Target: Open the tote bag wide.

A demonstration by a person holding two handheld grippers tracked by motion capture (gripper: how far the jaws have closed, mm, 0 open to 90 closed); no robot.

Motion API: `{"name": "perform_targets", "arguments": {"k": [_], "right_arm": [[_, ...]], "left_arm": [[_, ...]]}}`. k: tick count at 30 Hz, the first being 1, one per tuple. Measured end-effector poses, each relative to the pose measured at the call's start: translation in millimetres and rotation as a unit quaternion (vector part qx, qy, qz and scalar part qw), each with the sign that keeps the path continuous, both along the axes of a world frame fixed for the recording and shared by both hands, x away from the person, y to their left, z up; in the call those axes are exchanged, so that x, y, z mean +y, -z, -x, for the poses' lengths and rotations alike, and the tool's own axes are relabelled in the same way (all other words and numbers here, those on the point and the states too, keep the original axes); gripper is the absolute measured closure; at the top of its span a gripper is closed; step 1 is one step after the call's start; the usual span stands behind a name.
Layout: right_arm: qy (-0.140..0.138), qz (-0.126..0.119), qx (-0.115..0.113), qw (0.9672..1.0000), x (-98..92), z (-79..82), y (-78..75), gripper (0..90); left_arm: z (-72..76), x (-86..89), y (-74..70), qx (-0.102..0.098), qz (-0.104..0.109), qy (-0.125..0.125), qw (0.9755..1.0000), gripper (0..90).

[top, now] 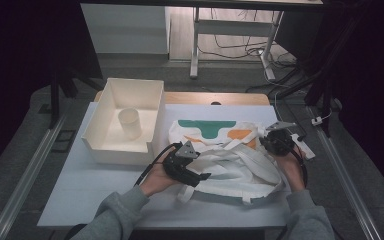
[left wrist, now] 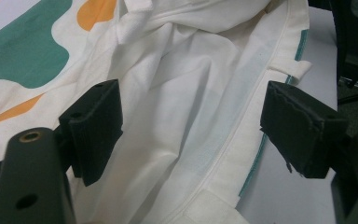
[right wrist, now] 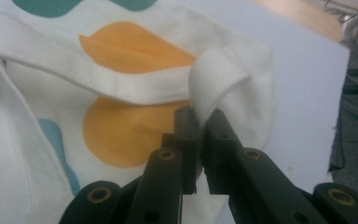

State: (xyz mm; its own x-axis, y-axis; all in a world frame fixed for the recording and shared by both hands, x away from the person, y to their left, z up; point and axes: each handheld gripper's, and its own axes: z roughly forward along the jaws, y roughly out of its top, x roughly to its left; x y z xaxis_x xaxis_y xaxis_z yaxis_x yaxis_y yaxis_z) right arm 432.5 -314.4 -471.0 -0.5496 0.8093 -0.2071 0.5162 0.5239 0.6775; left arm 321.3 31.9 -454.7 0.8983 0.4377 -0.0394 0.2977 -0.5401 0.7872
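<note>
Cream cloth bag [top: 230,155], lying crumpled on the white table [top: 80,185], right of a tray [top: 125,122]. Printed with a teal shape [top: 207,127] near the far edge and orange patches [top: 240,134] beside it. Woven cotton, soft and creased, with flat webbing straps [top: 250,160] looped loosely across the top. In the left gripper view, seam and hem [left wrist: 242,135] running diagonally, teal edging along the rim, folds bunched toward the upper middle. In the right gripper view, coarse weave plain on the strap [right wrist: 121,81], two rounded orange blobs [right wrist: 121,130] and a pale blue streak [right wrist: 56,140] on the panel beneath.

Tray of off-white plastic, box-shaped with tall walls and a low front, holding a pale cup [top: 130,123] standing upright.

Left gripper [top: 192,175] at the bag's near left edge, pointed right and low over the cloth; jaws spread wide with fabric between them, pads [left wrist: 95,126] not pressing on it. Left hand [top: 155,180] wrapped under the body, grey sleeve [top: 115,215] coming up from the bottom.

Right gripper [right wrist: 200,116] at the bag's far right corner, jaws pinched tight on a folded loop of strap [right wrist: 214,79], raised a little off the panel. Right hand [top: 292,167] behind it, forearm angled in from the lower right.
</note>
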Motion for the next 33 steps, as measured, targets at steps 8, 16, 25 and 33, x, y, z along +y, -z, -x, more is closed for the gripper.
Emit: {"name": "perform_targets", "arguments": {"k": [8, 16, 25, 33], "right_arm": [[-0.01, -0.001, 0.027, 0.9996, 0.9, -0.1, 9.2, 71.9], [-0.005, -0.06, -0.051, 0.9969, -0.5, 27.0, -39.3, 46.2], [-0.07, -0.116, -0.052, 0.9894, 15.2, 49.9, -49.0, 44.4], [-0.112, -0.112, -0.04, 0.9865, 38.4, 61.2, -43.7, 44.3]], "left_arm": [[1.0, 0.3, -0.9, -0.003, 0.0, -0.001, 1.0, 21.2], [1.0, 2.3, -2.5, -0.007, 0.003, -0.005, 1.0, 21.3], [2.6, 2.3, -4.6, -0.01, 0.004, -0.006, 0.9999, 21.3], [3.2, 2.7, -8.3, -0.018, 0.005, -0.007, 0.9998, 21.3]]}}
